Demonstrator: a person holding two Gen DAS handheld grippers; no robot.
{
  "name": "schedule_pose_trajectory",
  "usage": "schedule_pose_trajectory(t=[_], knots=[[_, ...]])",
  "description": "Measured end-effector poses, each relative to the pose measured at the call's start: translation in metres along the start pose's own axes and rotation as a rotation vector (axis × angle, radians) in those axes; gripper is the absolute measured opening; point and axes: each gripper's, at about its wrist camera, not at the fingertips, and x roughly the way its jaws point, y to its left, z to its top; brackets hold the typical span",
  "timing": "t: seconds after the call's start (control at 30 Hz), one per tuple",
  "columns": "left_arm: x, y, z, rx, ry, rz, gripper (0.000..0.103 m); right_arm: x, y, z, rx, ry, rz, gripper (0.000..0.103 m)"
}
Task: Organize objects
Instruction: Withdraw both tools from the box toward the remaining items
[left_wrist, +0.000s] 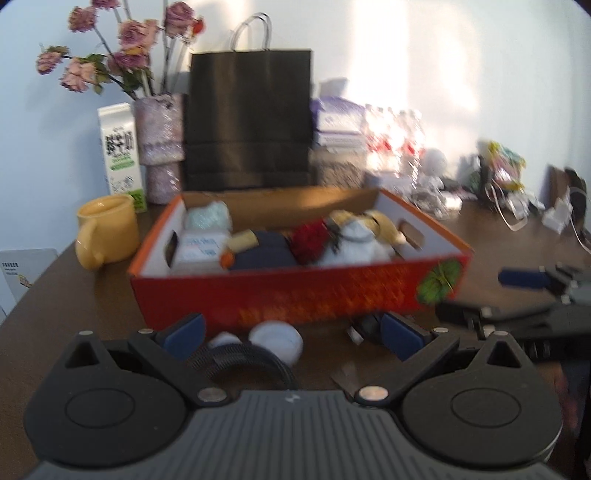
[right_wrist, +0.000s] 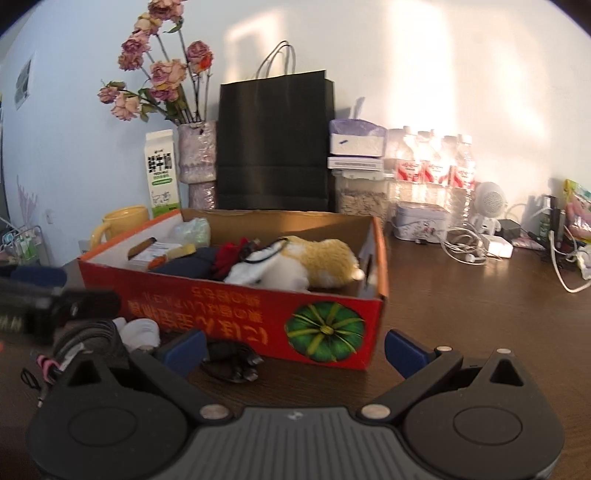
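**A:** Your left gripper (left_wrist: 293, 334) hangs with its blue pads spread wide and nothing between them. Just beyond them a coiled black strap (left_wrist: 240, 360) and a white round thing (left_wrist: 277, 338) lie on the table (left_wrist: 74, 295), near the front wall of the red box (left_wrist: 295, 295).

**B:** And your right gripper (right_wrist: 293, 352)?

**A:** Spread too, and empty. A dark bundle of cord (right_wrist: 232, 360) sits by its left pad, touching the box front.

**B:** So how far along are you?

**A:** I judge well along: the plush toy (right_wrist: 317, 262), a dark cloth (right_wrist: 188, 267), a red item (right_wrist: 231, 254) and small packages already lie in the box. Those loose pieces near you are left, and perhaps the yellow mug (left_wrist: 107, 229) to the box's left.
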Motion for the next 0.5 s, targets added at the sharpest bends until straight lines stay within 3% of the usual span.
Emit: schedule_pose_trajectory(t=[0.33, 0.43, 0.5], knots=[[-0.003, -0.042, -0.024, 0.087, 0.076, -0.067, 0.1, -0.009, -0.014, -0.01, 0.027, -0.006, -0.024, 0.103], [0.002, -0.045, -0.025, 0.075, 0.102, -0.086, 0.084, -0.013, -0.016, -0.012, 0.031, -0.014, -0.025, 0.103], [0.006, -0.046, -0.026, 0.061, 0.122, -0.098, 0.068, -0.014, -0.017, -0.013, 0.041, -0.018, -0.027, 0.103]])
